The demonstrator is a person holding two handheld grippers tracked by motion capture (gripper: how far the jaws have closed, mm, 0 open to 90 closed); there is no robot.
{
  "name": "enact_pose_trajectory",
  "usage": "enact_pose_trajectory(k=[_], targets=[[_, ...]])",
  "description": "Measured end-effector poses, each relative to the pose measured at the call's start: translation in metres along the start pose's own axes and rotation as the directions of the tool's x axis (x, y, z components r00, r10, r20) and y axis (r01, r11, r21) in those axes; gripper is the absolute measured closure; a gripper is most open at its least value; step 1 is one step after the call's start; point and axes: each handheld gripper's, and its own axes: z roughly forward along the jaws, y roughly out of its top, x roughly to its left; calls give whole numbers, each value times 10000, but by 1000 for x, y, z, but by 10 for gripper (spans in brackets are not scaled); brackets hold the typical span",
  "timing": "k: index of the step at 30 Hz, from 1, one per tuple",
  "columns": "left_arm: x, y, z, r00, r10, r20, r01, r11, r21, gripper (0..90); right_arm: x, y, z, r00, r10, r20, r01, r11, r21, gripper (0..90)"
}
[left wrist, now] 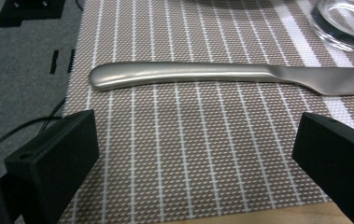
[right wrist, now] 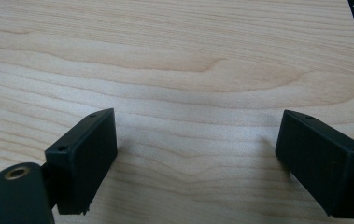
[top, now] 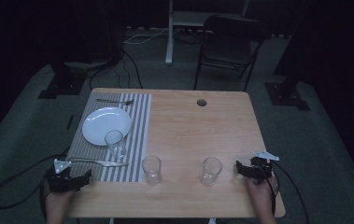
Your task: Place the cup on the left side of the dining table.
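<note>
We're hovering the left gripper (left wrist: 195, 154), jaws spread wide, just short of the knife (left wrist: 230, 77), lying crosswise ahead

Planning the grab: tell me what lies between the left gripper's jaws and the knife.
In the left gripper view, bare striped placemat separates the left gripper from the knife.

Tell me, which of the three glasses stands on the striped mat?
The glass beside the white plate; the other two glasses stand on bare wood.
</note>
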Motion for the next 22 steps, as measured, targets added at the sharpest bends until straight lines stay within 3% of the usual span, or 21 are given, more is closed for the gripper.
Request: enact_pose_trajectory(k=[4, 7, 13, 22], targets=[[-2, 2, 4, 9998, 177, -45, -175, 9987, 471, 12, 0, 0, 0, 10000, 1, 2, -1, 10000, 0, 123], [-2, 2, 4, 9999, 110, -53, -108, 9990, 436, 12, 0, 0, 0, 10000, 2, 1, -2, 10000, 0, 123], [-7, 3, 5, 9985, -261, -472, 283, 9985, 467, 11, 0, 0, 0, 10000, -1, 0, 1, 10000, 1, 123], [-8, 3, 5, 9983, -285, -504, 307, 9986, 437, 11, 0, 0, 0, 10000, -8, 0, 8, 10000, -4, 123]])
